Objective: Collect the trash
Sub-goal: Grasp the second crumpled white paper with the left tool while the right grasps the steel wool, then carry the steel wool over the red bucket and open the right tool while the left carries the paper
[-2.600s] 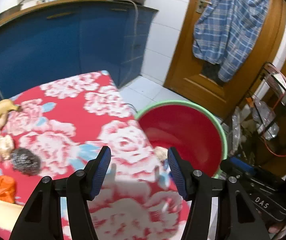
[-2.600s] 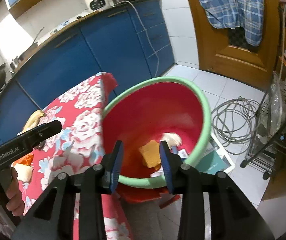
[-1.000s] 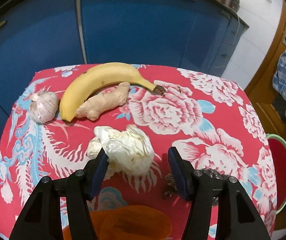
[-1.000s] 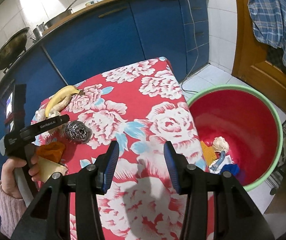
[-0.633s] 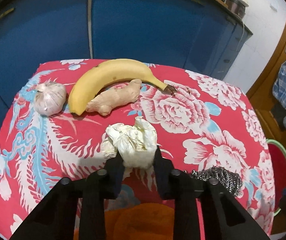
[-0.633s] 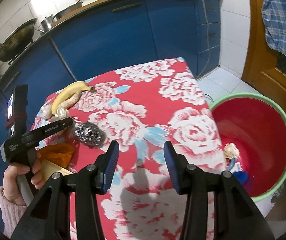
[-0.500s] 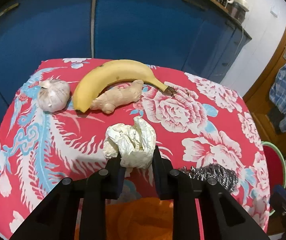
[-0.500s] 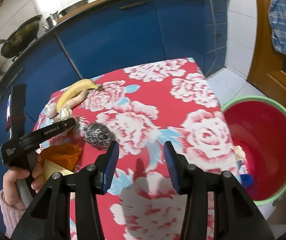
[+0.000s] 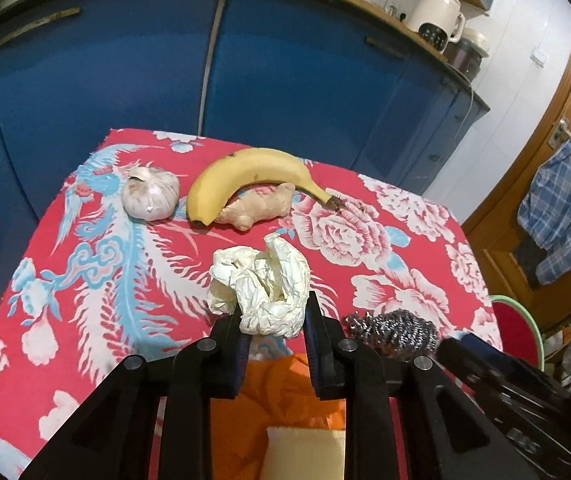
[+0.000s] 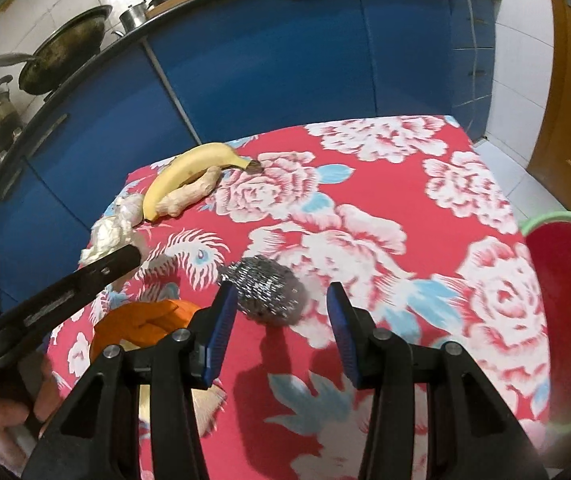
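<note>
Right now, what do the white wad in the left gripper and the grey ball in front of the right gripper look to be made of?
The white wad, pinched in the left gripper, looks like crumpled paper or tissue: matte, sharp creases, holding its folds. The grey ball, ahead of the open right gripper, looks like a steel-wool scourer: shiny coiled strands that glint.

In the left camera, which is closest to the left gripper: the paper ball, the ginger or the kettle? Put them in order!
1. Paper ball: pinched between the left gripper fingers.
2. Ginger: farther back on the table, tucked against the banana.
3. Kettle: far off on the counter, upper right.
</note>
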Motion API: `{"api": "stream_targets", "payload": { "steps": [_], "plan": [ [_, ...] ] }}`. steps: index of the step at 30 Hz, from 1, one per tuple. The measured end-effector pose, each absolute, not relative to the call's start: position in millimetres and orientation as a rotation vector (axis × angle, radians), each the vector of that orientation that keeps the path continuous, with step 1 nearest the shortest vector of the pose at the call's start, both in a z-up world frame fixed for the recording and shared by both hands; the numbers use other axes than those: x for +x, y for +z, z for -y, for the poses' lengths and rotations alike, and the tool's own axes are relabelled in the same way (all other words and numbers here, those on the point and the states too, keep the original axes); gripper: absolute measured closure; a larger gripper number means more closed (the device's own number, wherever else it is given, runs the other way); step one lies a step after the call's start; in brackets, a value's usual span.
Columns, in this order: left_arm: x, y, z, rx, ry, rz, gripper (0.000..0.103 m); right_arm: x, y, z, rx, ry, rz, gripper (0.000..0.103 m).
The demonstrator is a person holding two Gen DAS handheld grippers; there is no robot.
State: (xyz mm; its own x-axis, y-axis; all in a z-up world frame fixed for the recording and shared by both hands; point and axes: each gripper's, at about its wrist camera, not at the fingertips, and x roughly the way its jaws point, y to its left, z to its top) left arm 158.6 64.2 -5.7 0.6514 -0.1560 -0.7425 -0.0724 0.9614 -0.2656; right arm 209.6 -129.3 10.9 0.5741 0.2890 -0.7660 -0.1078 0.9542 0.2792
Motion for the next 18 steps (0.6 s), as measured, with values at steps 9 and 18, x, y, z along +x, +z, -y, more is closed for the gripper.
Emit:
{"api": "stream_targets", "payload": {
  "steps": [9,18],
  "plan": [
    [141,-1,-68,-0.291,-0.059,-0.854,0.079,226,-15,112,0.227,0.250,-0.982,0.055],
    [132,1,-64,-0.293,-0.069,-0.855,0.079,216,-5,108,0.191,0.294,-0.940,0.078]
  ]
}}
